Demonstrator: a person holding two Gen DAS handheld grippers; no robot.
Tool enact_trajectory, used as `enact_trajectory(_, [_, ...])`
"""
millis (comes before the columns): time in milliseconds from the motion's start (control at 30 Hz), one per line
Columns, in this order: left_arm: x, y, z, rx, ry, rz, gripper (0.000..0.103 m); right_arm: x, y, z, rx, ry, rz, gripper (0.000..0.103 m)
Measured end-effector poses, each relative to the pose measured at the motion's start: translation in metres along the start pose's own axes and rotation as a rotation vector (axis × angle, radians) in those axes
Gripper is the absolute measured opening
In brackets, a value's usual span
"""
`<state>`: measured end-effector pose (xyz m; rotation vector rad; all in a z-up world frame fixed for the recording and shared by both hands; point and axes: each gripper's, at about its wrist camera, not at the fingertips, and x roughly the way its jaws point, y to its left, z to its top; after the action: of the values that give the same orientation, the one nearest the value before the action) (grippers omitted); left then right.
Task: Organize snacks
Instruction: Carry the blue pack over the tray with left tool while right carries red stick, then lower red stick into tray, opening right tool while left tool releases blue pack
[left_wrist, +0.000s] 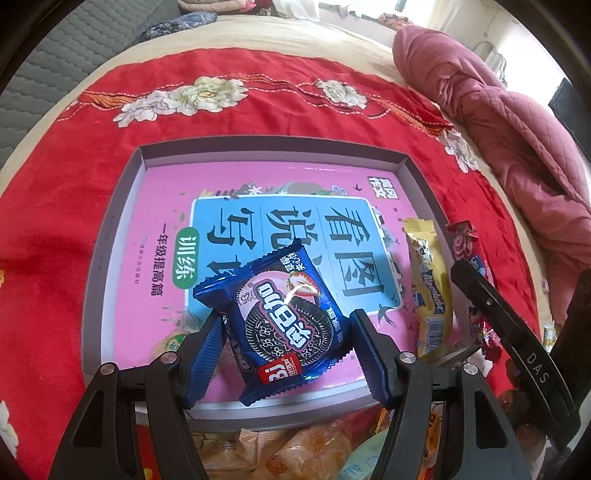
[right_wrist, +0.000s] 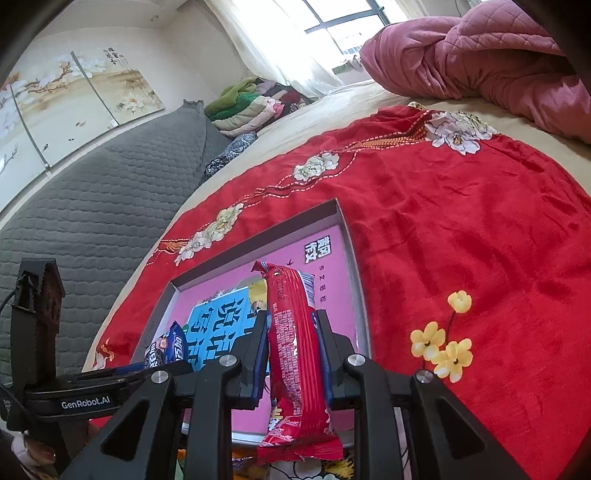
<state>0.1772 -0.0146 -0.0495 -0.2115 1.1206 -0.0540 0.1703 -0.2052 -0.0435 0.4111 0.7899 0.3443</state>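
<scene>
Only leftward, yellow packet (left_wrist: 430, 295) (boxed), rightward, painting (right_wrist: 74, 92)

Home bedroom: bed (right_wrist: 332, 107) with red floral cloth (right_wrist: 461, 229), pink quilt (right_wrist: 480, 48), folded clothes (right_wrist: 251, 103) and curtained window (right_wrist: 332, 22) beyond the hand-held gripper (right_wrist: 291, 354).

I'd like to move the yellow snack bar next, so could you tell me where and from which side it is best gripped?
Grip the yellow snack bar across its narrow width near the middle, coming from above. It lies flat and lengthwise in the grey box along the right wall, so there is probably little room to approach from that side. Both grippers look occupied: the left gripper around the blue cookie pack, the right gripper on the red snack bar.
</scene>
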Motion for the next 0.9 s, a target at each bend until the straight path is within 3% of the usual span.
enact_trajectory(700, [0.01,-0.003,-0.002,0.012,0.034,-0.004,0.069,0.005,0.001,-0.007,-0.009,0.029,-0.012,0.026])
enact_trajectory(900, [0.012,-0.003,-0.002,0.011,0.044,-0.004,0.07,0.002,-0.001,-0.006,0.004,0.011,-0.015,0.033])
